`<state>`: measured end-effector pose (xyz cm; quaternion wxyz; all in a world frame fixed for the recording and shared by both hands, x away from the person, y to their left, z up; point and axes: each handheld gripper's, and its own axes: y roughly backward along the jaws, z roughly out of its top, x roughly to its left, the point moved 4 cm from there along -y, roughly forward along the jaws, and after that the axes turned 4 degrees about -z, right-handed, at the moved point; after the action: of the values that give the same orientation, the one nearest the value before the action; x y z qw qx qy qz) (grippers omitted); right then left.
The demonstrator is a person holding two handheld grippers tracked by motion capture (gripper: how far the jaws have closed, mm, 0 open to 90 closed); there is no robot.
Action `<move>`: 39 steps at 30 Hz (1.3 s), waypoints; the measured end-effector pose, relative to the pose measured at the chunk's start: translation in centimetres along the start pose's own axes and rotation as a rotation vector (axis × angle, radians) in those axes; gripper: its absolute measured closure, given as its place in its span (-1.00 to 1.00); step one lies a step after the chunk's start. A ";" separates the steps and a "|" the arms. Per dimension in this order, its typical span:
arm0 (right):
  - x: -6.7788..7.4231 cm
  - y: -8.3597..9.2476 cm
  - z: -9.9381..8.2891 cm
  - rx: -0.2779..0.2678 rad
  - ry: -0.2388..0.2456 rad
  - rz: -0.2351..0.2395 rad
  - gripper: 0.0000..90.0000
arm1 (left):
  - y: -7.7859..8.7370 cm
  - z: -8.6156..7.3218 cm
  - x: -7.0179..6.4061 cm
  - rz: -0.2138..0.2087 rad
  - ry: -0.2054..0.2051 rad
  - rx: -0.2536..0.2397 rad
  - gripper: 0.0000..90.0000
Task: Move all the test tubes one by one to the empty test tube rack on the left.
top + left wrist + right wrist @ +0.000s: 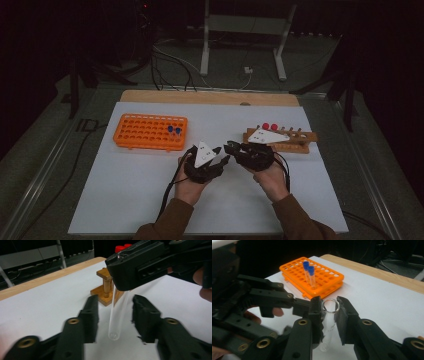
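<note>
Now I see my right gripper (pixel 329 315) clamped tight on the top of a clear glass tube (pixel 329 322), which hangs straight down between its jaws. My left gripper (pixel 115 315) has its jaws apart, one on each side of the tube, not touching it. Past them stands a wooden rack (pixel 106 287). Farther off sits an orange rack (pixel 312 280) with two blue-capped tubes (pixel 309 273).
</note>
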<state>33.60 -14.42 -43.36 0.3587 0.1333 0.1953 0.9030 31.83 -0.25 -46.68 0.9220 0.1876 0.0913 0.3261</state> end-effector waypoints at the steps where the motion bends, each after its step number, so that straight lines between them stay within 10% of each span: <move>1: 0.1 0.0 0.0 0.002 0.000 0.003 0.69 | 0.0 0.0 0.0 -0.005 0.001 0.001 0.42; 20: 0.7 -0.2 -0.1 0.009 0.012 0.024 0.68 | -0.2 0.1 -0.1 -0.054 0.002 -0.010 0.68; 32: -0.8 1.2 -0.1 -0.041 -0.020 -0.007 -0.46 | 0.4 -0.1 1.2 -0.012 0.017 -0.005 0.68; 39: -2.7 2.1 -2.2 -0.019 -0.028 -0.091 -0.77 | 1.5 -0.2 2.6 0.020 0.036 -0.018 0.68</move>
<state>33.43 -18.27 -44.61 0.4033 0.1336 0.1872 0.8857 32.94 2.52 -46.40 0.9186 0.1742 0.1029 0.3395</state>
